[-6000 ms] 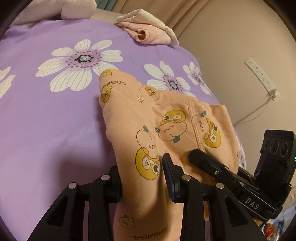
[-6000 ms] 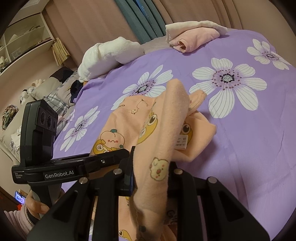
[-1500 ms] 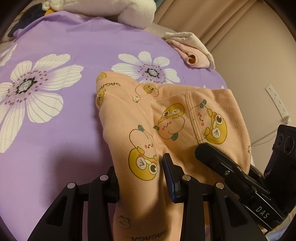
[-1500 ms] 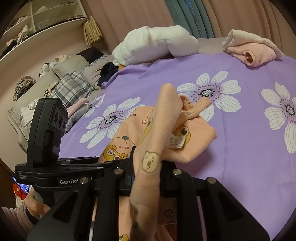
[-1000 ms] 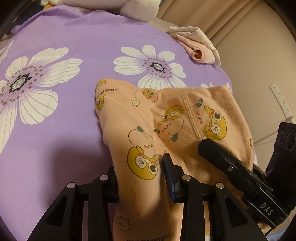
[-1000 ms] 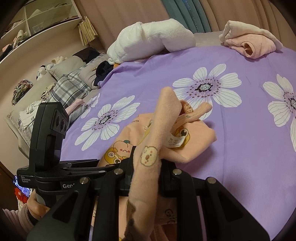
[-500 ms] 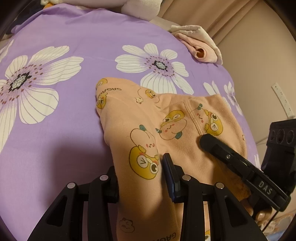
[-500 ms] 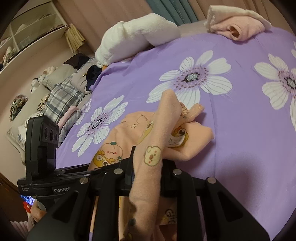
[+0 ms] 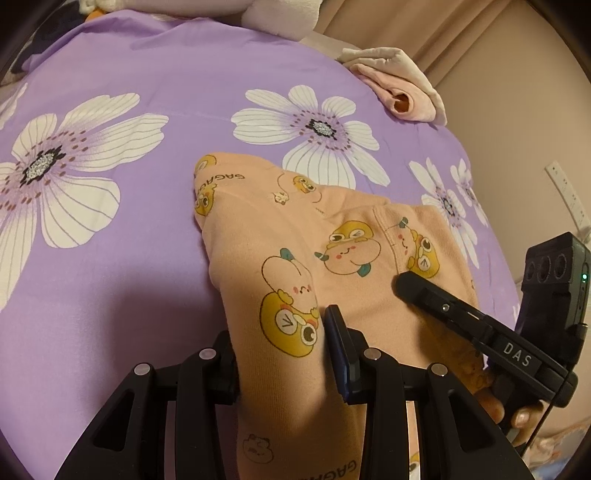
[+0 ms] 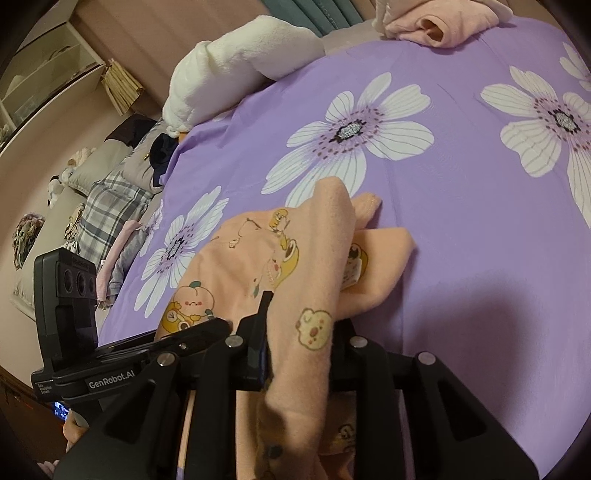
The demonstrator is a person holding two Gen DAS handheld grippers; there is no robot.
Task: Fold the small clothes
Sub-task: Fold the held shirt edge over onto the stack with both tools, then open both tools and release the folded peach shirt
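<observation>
Garment now lower on the bedspread than before, right gripper easing wider round its fold, left gripper clamping the garment, both angled down.

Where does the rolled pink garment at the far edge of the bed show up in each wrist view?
Left wrist view: the rolled pink garment lies upper right, at the far edge of the purple bedspread, near the wall.
Right wrist view: it sits at the top edge, right of centre, past the white plush pillow.
Shared landmark: the peach cartoon-print garment in the foreground of both.
</observation>
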